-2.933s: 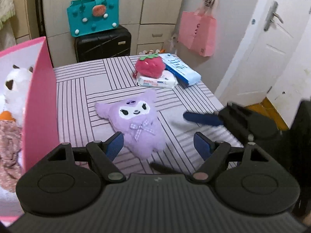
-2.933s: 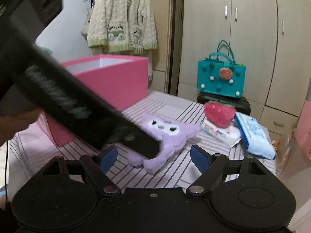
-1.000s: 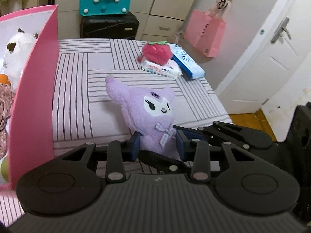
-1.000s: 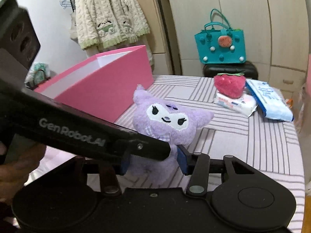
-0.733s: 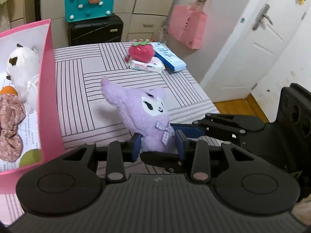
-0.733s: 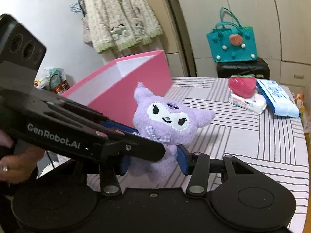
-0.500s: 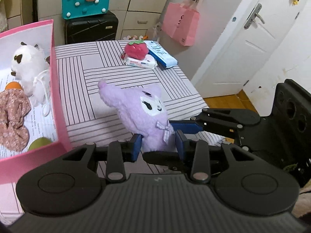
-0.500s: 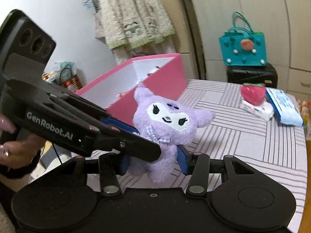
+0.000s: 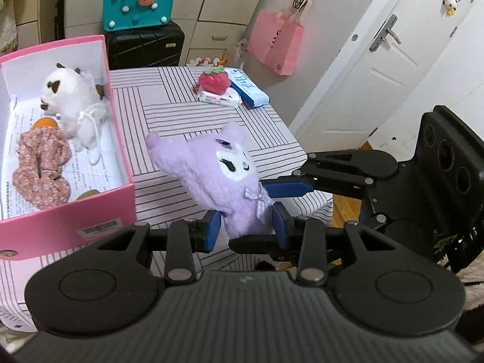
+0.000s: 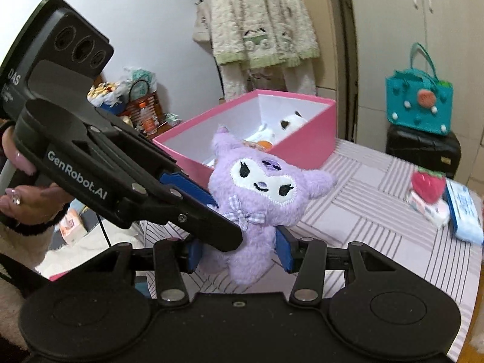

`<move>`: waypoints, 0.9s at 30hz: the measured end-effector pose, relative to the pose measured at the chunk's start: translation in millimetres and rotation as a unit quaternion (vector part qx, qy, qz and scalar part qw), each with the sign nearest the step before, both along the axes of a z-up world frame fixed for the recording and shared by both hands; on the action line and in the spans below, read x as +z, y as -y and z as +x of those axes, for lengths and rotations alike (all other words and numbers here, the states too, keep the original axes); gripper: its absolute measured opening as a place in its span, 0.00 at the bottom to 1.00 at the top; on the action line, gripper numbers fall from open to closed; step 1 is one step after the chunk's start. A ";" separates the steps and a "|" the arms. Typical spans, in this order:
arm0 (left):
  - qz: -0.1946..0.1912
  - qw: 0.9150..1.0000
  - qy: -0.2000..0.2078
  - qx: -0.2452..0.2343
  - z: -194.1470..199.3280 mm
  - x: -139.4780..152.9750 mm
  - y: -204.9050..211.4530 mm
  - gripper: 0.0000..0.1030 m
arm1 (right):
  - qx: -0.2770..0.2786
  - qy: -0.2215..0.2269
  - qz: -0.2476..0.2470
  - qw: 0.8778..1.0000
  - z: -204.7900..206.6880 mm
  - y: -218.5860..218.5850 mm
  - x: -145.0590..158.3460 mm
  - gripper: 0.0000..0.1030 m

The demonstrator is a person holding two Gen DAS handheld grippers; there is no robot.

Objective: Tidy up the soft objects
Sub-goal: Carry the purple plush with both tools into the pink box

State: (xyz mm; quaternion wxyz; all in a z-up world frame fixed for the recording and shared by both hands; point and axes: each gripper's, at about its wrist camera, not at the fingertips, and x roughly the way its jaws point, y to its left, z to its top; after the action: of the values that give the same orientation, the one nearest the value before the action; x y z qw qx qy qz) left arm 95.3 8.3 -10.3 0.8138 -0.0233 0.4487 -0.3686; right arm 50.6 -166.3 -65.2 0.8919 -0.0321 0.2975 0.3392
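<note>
A purple plush toy (image 9: 211, 175) with a white face and a checked bow hangs in the air above the striped table (image 9: 181, 112). My left gripper (image 9: 246, 230) is shut on its lower body, blue pads pressing both sides. My right gripper (image 10: 239, 255) is shut on the same plush toy (image 10: 260, 199) from the other side, and its blue finger (image 9: 287, 188) shows in the left wrist view. To the left stands the pink box (image 9: 118, 139), holding a white plush (image 9: 69, 96), a floral cloth (image 9: 42, 166) and an orange thing.
A red strawberry plush (image 9: 213, 80) lies on a tissue pack beside a blue wipes pack (image 9: 249, 87) at the table's far corner. Behind are a black suitcase (image 9: 145, 45) with a teal bag, a pink bag and a white door. A hand (image 10: 18, 193) holds the left gripper.
Both grippers have risen with the purple plush, lifting it off the table and nearer the pink box. The box's inside has come into view.
</note>
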 end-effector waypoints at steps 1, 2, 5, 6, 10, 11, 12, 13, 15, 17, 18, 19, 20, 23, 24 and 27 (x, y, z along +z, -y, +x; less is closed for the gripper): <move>-0.001 1.000 0.002 0.001 -0.7 1.6 -3.2 0.35 | 0.005 0.004 -0.004 1.000 0.3 -3.5 2.4 0.53; -0.002 1.000 0.005 0.002 -0.8 3.4 -5.9 0.35 | 0.015 -0.002 -0.002 1.000 3.0 -5.8 5.1 0.53; -0.007 1.000 0.005 0.008 -0.2 7.8 -15.7 0.35 | 0.030 -0.020 0.029 0.999 14.2 -6.6 12.6 0.53; -0.012 1.000 0.006 0.012 -0.2 9.4 -19.7 0.35 | 0.034 -0.016 0.034 0.999 16.7 -9.3 15.3 0.53; -0.017 0.999 0.036 0.029 -2.4 18.7 -36.1 0.35 | 0.050 0.006 0.025 0.998 24.1 -27.6 22.1 0.53; -0.013 0.998 0.046 0.031 -2.2 20.9 -39.1 0.35 | 0.052 0.007 0.023 0.998 28.3 -32.5 24.4 0.53; -0.012 0.998 0.051 0.034 -0.8 22.7 -43.5 0.35 | 0.054 0.007 0.022 0.998 33.1 -37.3 26.3 0.53; -0.012 0.998 0.053 0.038 2.1 23.9 -47.1 0.35 | 0.057 0.009 0.020 0.998 38.8 -42.8 28.4 0.53; -0.015 0.997 0.055 0.049 10.6 26.6 -56.4 0.35 | 0.062 0.011 0.019 0.998 51.4 -52.5 31.6 0.53; -0.020 0.996 0.059 0.062 20.5 28.4 -67.0 0.35 | 0.069 0.014 0.017 0.997 66.0 -62.3 33.6 0.53; -0.023 0.995 0.064 0.067 24.8 28.2 -71.7 0.35 | 0.073 0.007 0.021 0.997 74.3 -65.4 32.8 0.53; -0.027 0.995 0.069 0.074 29.4 26.6 -76.4 0.35 | 0.074 -0.005 0.031 0.997 84.2 -68.1 30.7 0.53; -0.033 0.993 0.070 0.086 35.3 23.1 -82.7 0.35 | 0.075 -0.021 0.043 0.996 94.3 -71.5 27.9 0.53; -0.042 0.989 0.068 0.120 52.1 14.4 -98.8 0.35 | 0.079 -0.038 0.053 0.995 119.7 -87.9 23.7 0.53; -0.043 0.989 0.067 0.128 57.7 13.2 -103.6 0.35 | 0.082 -0.038 0.047 0.995 128.0 -95.0 23.8 0.53; -0.041 0.985 0.060 0.154 80.6 9.3 -119.6 0.35 | 0.090 -0.052 0.038 0.994 157.0 -112.4 26.3 0.53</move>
State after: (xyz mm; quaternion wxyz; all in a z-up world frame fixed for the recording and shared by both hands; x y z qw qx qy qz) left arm 175.9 127.9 -1.0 0.8848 -0.1034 0.3742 -0.2578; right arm 207.7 -53.9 -38.8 0.8416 -0.0070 0.3262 0.4304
